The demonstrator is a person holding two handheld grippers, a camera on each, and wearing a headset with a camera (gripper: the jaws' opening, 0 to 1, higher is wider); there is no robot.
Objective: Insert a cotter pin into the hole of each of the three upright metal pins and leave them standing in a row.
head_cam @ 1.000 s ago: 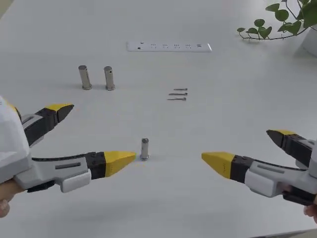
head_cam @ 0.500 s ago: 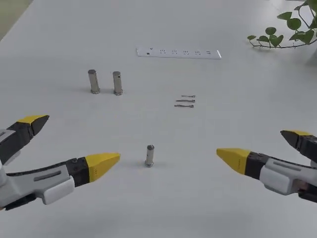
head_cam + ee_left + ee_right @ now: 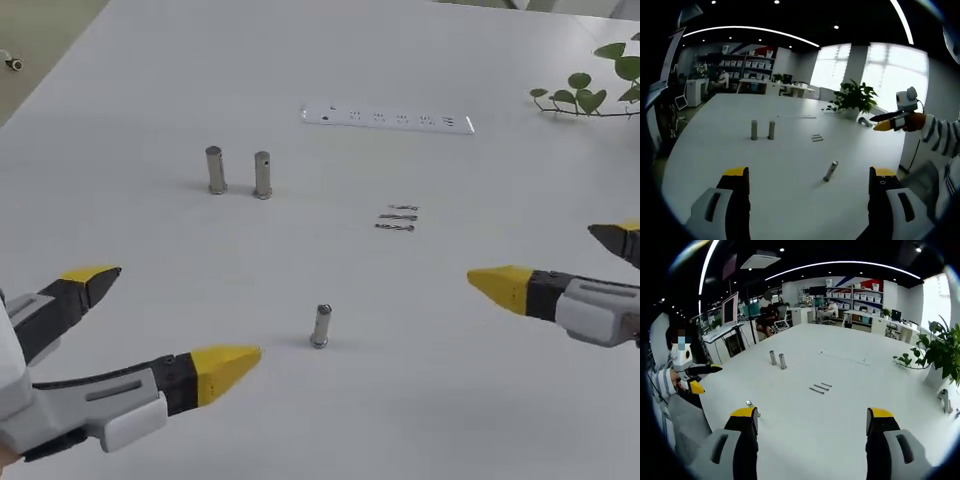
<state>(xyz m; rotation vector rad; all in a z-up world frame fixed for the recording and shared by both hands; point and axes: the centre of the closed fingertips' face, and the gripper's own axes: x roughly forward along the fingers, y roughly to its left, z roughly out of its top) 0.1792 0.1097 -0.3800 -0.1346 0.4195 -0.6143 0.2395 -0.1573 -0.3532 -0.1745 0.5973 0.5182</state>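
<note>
Your left gripper (image 3: 180, 312) had its jaws spread wide with nothing in them, hanging low over the near-left part of the worktop (image 3: 150, 100). The right gripper (image 3: 531, 252) was the same deal, jaws wide apart and empty, off at the right edge of the head view.

Two pins (image 3: 216, 170) stood upright side by side toward the far left, close but not touching. The third pin (image 3: 320, 326) sat by itself well nearer to you, between the two grippers and near the left gripper's inner jaw tip. It looked like it leaned a little, but I couldn't tell if that was just the camera angle.

The three cotter pins (image 3: 397, 217) lay loose on the worktop in a tidy little set of rows, off to the right of the pair. Past them a white power strip (image 3: 388, 118) lay across the far side, and a plant (image 3: 590, 85) trailed in at the far right.
</note>
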